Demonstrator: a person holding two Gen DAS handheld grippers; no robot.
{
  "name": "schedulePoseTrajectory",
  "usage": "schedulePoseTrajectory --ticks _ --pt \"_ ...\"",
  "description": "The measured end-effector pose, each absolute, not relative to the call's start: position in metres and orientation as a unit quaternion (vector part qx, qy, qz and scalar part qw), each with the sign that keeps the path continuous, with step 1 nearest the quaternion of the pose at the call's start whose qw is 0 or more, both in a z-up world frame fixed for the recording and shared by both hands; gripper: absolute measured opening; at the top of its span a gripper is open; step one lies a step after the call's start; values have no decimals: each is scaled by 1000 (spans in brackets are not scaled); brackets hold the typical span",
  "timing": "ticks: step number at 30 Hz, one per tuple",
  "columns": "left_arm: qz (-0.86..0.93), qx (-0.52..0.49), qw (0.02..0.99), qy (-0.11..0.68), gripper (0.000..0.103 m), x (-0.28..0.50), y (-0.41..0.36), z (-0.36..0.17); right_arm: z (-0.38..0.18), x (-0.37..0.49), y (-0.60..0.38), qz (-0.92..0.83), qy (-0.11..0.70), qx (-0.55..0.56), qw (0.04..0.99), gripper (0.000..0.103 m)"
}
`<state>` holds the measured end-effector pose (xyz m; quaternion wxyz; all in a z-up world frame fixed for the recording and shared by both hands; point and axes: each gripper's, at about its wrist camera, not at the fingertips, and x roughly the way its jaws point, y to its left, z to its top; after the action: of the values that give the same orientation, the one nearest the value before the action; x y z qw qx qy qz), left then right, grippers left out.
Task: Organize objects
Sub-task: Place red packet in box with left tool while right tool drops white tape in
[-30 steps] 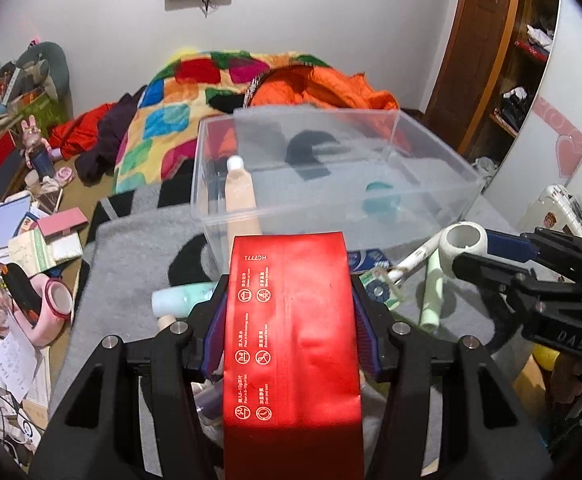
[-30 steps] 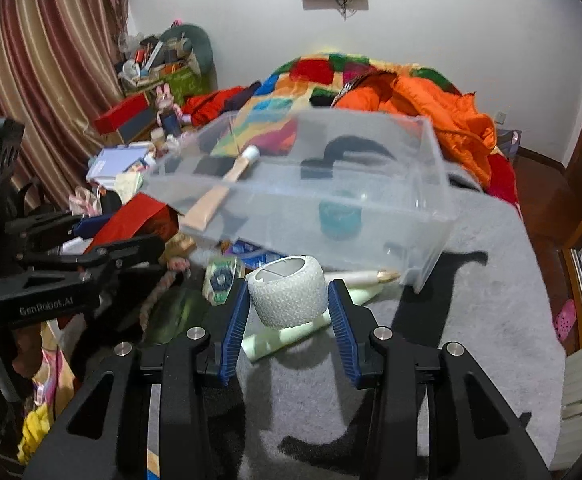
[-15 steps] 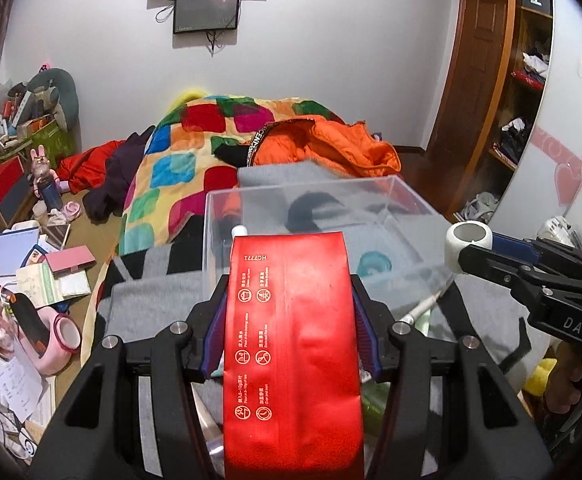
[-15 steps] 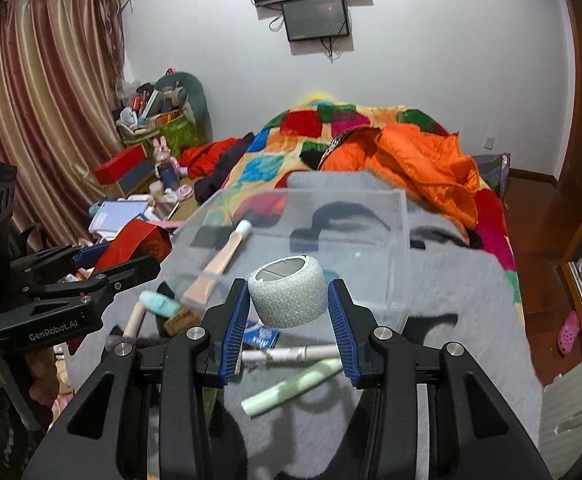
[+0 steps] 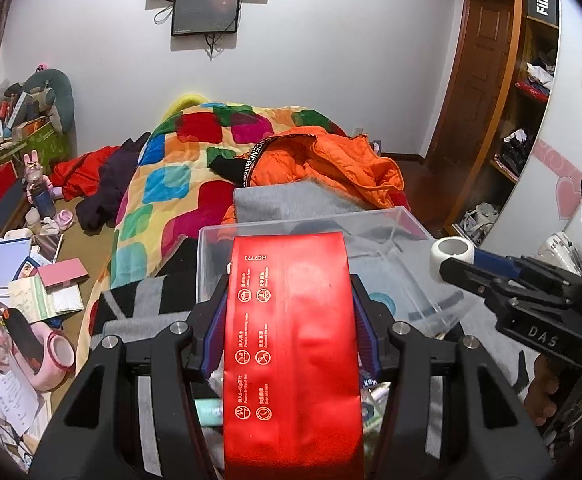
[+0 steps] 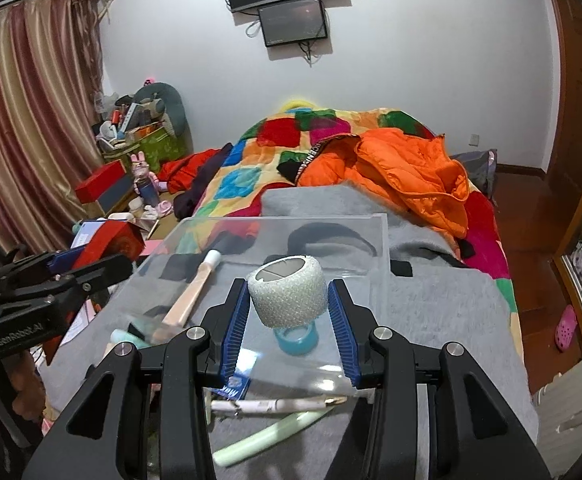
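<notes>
My left gripper [image 5: 289,300] is shut on a red foil pouch [image 5: 291,344], held above the near edge of a clear plastic bin [image 5: 407,236]. My right gripper [image 6: 287,308] is shut on a white bandage roll [image 6: 287,296], held over the same bin [image 6: 379,240]. In the bin lie a beige tube with a white cap [image 6: 193,294] and a teal tape roll [image 6: 296,340]. The right gripper with its roll [image 5: 451,252] shows in the left view. The left gripper with its pouch [image 6: 111,244] shows in the right view.
The bin sits on a grey blanket [image 6: 443,304] on a bed. Tubes [image 6: 275,404] and a pale green stick [image 6: 275,432] lie in front of the bin. An orange jacket [image 6: 403,172] and a colourful quilt [image 5: 179,176] lie behind. Clutter covers the floor at the left [image 5: 27,280].
Both grippers have risen with their loads and tilted up, from low in front of the bin to above it. Both grips are unchanged.
</notes>
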<state>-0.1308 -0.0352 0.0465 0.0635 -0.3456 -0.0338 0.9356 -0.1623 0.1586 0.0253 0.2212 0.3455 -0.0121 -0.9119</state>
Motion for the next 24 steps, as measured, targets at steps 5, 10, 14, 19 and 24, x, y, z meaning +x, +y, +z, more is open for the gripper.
schedulePoseTrajectory --ticks 5,10,14,19,24 --pt "934 -351 65 -21 54 -148 -30 47 15 -176 156 -908 -13 360 215 37" --pt "927 -367 74 -12 54 -169 -23 39 4 -185 151 -901 -12 376 214 37" --pt "916 -392 85 -7 54 -184 -16 23 -5 -187 146 -897 -1 386 214 37" --pt "903 -418 98 -5 54 -196 -7 4 -14 -190 140 -894 12 394 214 37" --pt "892 -439 107 -2 54 -205 -3 -8 -17 -190 133 -896 30 392 207 37"
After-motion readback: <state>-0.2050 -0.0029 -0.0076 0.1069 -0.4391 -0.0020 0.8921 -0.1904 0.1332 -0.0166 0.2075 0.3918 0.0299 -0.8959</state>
